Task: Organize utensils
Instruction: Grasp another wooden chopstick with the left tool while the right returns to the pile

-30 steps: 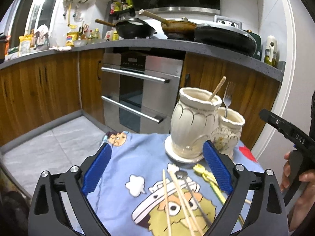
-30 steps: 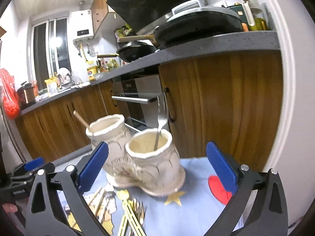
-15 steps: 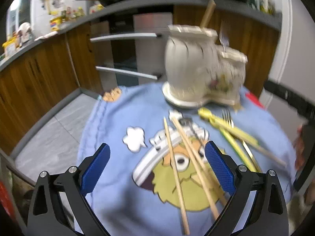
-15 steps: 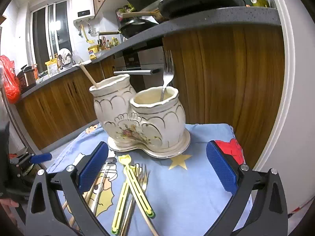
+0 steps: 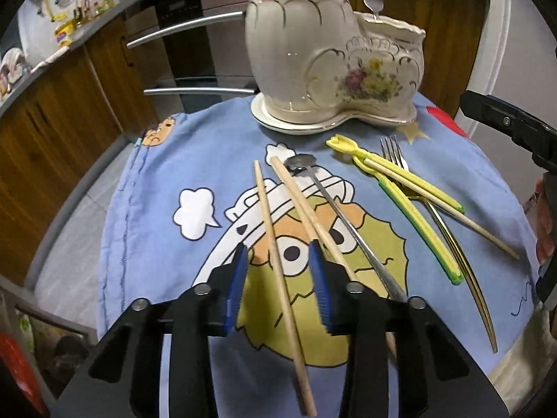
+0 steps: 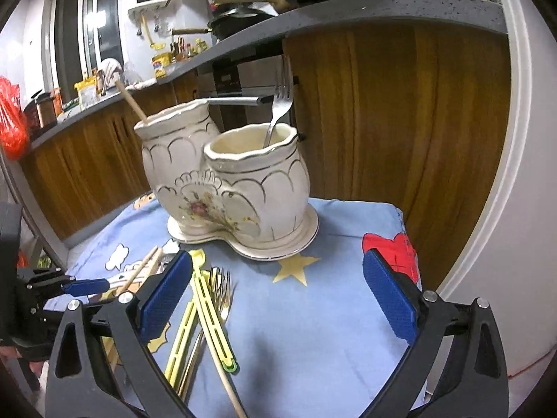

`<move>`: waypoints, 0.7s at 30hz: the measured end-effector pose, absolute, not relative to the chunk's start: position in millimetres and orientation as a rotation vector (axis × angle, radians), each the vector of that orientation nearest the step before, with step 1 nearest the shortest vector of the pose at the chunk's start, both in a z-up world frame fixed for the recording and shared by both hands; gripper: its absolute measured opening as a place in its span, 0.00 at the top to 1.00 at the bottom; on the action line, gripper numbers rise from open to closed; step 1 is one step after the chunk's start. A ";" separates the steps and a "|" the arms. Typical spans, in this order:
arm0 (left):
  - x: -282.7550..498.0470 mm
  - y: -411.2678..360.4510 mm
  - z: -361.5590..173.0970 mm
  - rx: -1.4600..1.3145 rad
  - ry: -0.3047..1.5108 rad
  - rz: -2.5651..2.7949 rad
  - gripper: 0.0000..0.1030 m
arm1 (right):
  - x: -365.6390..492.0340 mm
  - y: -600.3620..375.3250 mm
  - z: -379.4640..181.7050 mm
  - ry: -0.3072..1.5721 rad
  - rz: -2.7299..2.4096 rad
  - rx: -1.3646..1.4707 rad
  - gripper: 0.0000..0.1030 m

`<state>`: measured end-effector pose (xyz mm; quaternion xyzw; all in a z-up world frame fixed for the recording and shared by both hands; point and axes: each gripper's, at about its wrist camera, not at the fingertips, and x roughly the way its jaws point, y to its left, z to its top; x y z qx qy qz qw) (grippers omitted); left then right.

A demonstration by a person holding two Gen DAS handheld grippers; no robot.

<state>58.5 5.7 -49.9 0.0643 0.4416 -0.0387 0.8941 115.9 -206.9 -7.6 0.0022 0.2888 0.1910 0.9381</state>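
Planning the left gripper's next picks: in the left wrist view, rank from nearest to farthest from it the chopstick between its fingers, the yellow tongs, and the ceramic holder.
1. Chopstick, between the left gripper fingers.
2. Yellow tongs, to the right.
3. Ceramic holder, at the far edge.

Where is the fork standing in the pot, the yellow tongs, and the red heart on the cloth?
fork (image 6: 282, 104): right wrist view, on its neck just below the prongs.
yellow tongs (image 5: 400, 174): left wrist view, on the upper arm.
red heart (image 6: 391, 249): right wrist view, on the middle of the patch.
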 end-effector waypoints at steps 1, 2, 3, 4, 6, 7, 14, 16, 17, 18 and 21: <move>60.2 4.8 -50.6 0.144 0.925 -0.073 0.70 | 116.1 -206.0 -8.6 0.594 0.391 -0.002 0.11; 61.7 4.8 -51.4 0.149 0.937 -0.070 0.72 | 116.7 -205.2 -9.2 0.597 0.393 -0.008 0.12; 63.1 4.7 -52.8 0.152 0.952 -0.072 0.75 | 117.0 -204.3 -10.0 0.601 0.394 -0.014 0.14; 64.2 4.4 -53.1 0.153 0.954 -0.075 0.76 | 117.1 -203.6 -10.6 0.602 0.395 -0.017 0.16; 66.8 4.9 -53.5 0.148 0.968 -0.075 0.77 | 117.5 -202.0 -11.3 0.605 0.401 -0.022 0.17; 68.2 5.0 -53.4 0.147 0.973 -0.075 0.77 | 117.6 -200.8 -11.8 0.609 0.407 -0.025 0.19; 69.9 16.8 -53.4 0.120 0.944 -0.041 0.95 | 112.8 -183.9 -15.0 0.644 0.484 -0.075 0.34; 67.2 21.5 -53.8 0.083 0.923 -0.047 0.95 | 110.5 -175.0 -17.0 0.655 0.503 -0.114 0.45; 65.0 23.9 -52.9 0.060 0.905 -0.049 0.95 | 109.3 -168.6 -19.1 0.666 0.518 -0.146 0.48; 63.3 25.8 -51.3 0.046 0.887 -0.048 0.95 | 108.1 -164.4 -20.8 0.673 0.527 -0.165 0.55; 57.8 34.5 -44.4 -0.008 0.815 -0.038 0.95 | 107.5 -152.4 -28.8 0.715 0.555 -0.218 0.69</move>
